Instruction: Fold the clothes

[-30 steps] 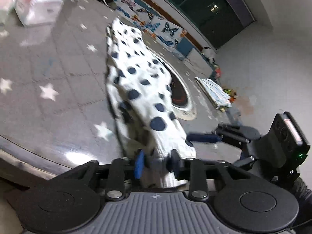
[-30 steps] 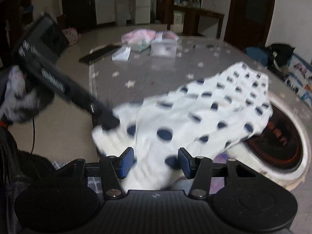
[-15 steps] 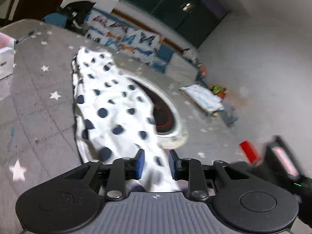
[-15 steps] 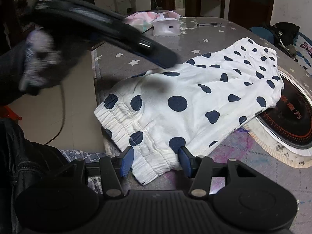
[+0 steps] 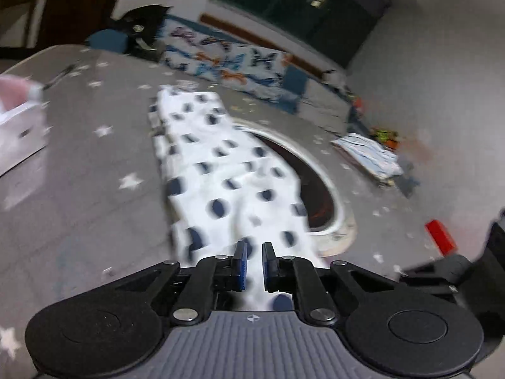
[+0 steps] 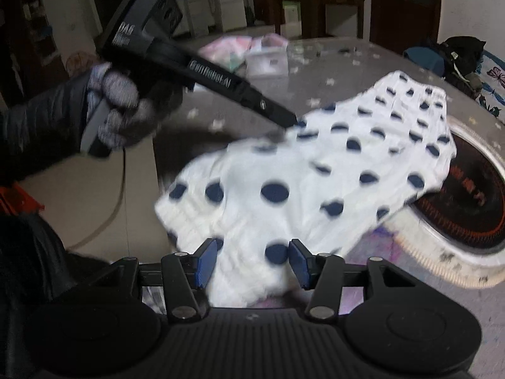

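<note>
A white garment with dark blue dots [image 5: 227,170] lies on the grey star-patterned table [image 5: 79,164], partly over a round inset burner [image 5: 318,186]. My left gripper [image 5: 252,263] is shut on the garment's near edge, with cloth between its blue pads. In the right wrist view the same garment [image 6: 315,177] fills the middle. My right gripper [image 6: 251,262] is open, its jaws either side of the elastic waistband end. The left gripper [image 6: 290,120] shows there from the side, its tip on the garment's far edge.
A white and pink box [image 5: 19,126] stands at the table's left. Pink packets [image 6: 246,53] lie at the table's far side. The burner's rim [image 6: 467,252] is at the right. A butterfly-print mat [image 5: 233,63] and clutter lie on the floor beyond.
My left gripper has closed on the garment's edge and swung upward and further along the table. The right gripper stays open at the waistband.
</note>
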A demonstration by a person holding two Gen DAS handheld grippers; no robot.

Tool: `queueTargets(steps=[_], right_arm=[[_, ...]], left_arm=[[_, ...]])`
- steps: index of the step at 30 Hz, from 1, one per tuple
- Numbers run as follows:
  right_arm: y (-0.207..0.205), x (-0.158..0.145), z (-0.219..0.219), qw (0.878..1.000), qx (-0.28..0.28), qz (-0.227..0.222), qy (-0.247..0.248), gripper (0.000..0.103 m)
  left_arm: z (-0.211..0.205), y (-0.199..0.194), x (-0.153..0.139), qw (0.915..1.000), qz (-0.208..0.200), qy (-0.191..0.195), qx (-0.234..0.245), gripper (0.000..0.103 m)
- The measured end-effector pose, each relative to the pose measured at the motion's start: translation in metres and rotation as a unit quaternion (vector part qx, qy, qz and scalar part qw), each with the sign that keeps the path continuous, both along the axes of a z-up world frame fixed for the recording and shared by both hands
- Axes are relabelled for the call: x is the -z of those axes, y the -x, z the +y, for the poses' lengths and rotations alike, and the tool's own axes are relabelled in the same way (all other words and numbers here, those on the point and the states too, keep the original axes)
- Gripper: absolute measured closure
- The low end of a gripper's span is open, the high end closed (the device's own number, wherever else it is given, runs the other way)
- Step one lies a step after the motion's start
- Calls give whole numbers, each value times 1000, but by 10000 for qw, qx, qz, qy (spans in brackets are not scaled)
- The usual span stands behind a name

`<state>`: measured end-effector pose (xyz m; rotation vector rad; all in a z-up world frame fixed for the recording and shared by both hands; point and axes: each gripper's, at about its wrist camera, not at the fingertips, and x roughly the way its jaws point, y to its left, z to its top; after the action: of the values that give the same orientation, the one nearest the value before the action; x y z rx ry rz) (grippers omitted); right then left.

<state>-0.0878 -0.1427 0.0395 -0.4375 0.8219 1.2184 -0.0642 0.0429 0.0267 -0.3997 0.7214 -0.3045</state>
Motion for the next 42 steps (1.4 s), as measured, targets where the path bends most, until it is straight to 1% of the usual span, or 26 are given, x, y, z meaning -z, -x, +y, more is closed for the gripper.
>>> queueTargets(steps=[3,5,8,9,11,14,18,22,26,29,31,35,38,41,42], right_arm=[[-8,-3,8,9999,58,-7,-146,52],[-13,4,16,9998,66,96,-159,52],[-16,20,22,9996,39,289,-26,52],[-16,23,21,9994,34,339,-26,52],[-17,21,18,9992,9,390,-55,52],[-26,8,13,9993,58,334,-146,52],[-53,-6,8,9986,437,30,-287,52],[-93,-8,7,9943,978,-194,-365,52],[-135,2,9,9882,1456,-74,-480,52],[-154,14,12,9849,1623,72,-597,52],[-165,23,13,9836,1668,211,-650,52],[-181,39,3,9794,1827,439,-744,52],[-190,48,-6,9755,1949,594,-829,52],[-192,41,-20,9706,2073,574,-1079,52],[-193,39,-24,9685,2135,560,-1153,52]], left_arm=[[-7,-17,9,9998,140,-83,150,92],[-9,-29,19,9993,279,-144,186,92],[-3,-32,32,9983,454,-362,76,92],[0,-31,33,9984,451,-334,69,92],[6,-29,30,9986,441,-306,32,92],[13,-30,23,9988,386,-311,-25,92],[16,-46,15,9994,262,-211,-62,92],[14,-74,11,9996,177,-217,-38,92],[12,-110,17,9993,260,-255,-13,92],[11,-132,24,9981,393,-467,-58,92],[15,-141,30,9968,483,-615,-173,92],[36,-149,34,9960,528,-589,-423,92],[40,-153,30,9944,508,-780,-506,92],[36,-157,22,9931,431,-964,-512,92],[33,-158,18,9935,383,-966,-472,92]])
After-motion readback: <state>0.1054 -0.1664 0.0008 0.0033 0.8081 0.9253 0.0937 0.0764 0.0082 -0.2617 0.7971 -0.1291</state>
